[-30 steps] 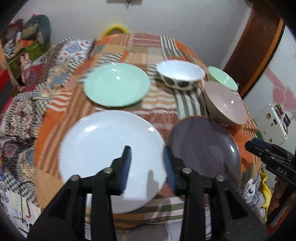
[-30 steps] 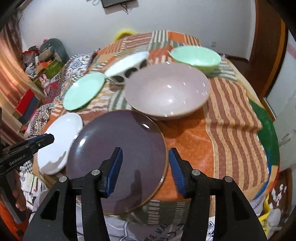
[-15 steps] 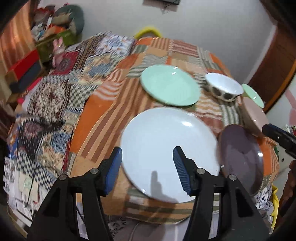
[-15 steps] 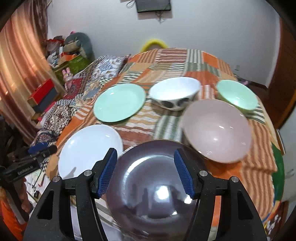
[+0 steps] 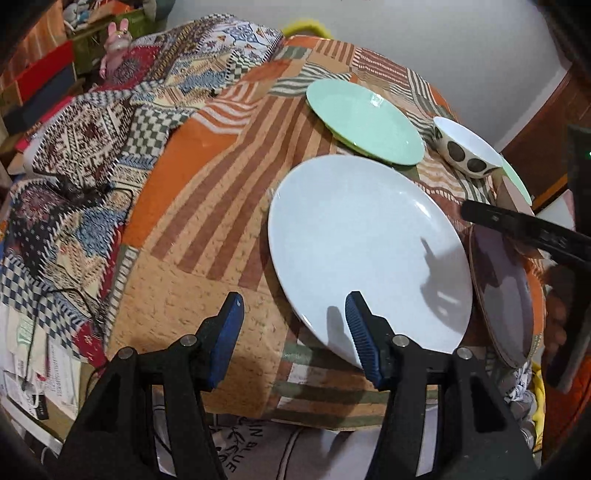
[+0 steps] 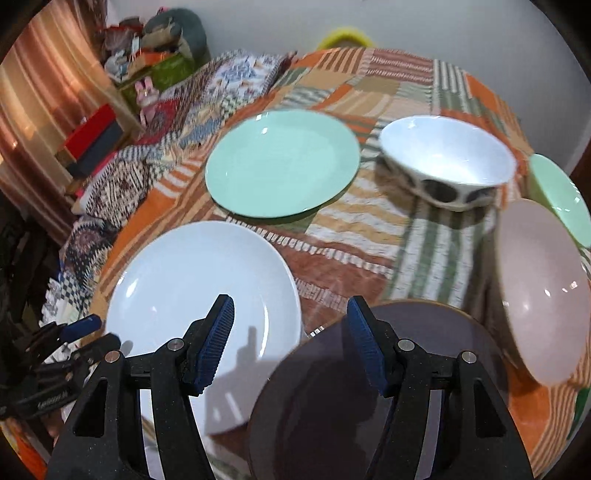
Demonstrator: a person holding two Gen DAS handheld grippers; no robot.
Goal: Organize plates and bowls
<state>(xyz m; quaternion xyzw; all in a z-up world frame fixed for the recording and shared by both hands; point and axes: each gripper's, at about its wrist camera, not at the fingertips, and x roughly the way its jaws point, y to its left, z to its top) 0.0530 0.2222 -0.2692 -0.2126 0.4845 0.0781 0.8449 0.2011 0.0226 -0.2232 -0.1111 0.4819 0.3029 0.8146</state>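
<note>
Patchwork-covered table (image 6: pixel 369 229) carries three plates (image 6: pixel 280 162) and three bowls (image 6: pixel 447 155) (all resting separately).

the desk is covered by a patchwork cloth (image 5: pixel 207 229) of orange, brown-striped, green-striped and tan squares that hangs over the near edge. a second cloth (image 5: pixel 92 125) with busy blue, red and checked patterns lies bunched to the left, draped over something beside the desk. behind it a small pink rabbit toy (image 6: pixel 146 96) stands before a green box (image 6: pixel 166 72) full of odds and ends, with a red box (image 6: pixel 92 125) and a dark one stacked nearer. an orange curtain (image 6: pixel 40 99) hangs at far left. a yellow rim (image 6: pixel 343 35) peeks over the far edge against the pale wall (image 5: pixel 443 33). a dark wooden door frame (image 5: pixel 546 110) stands to the right.
</note>
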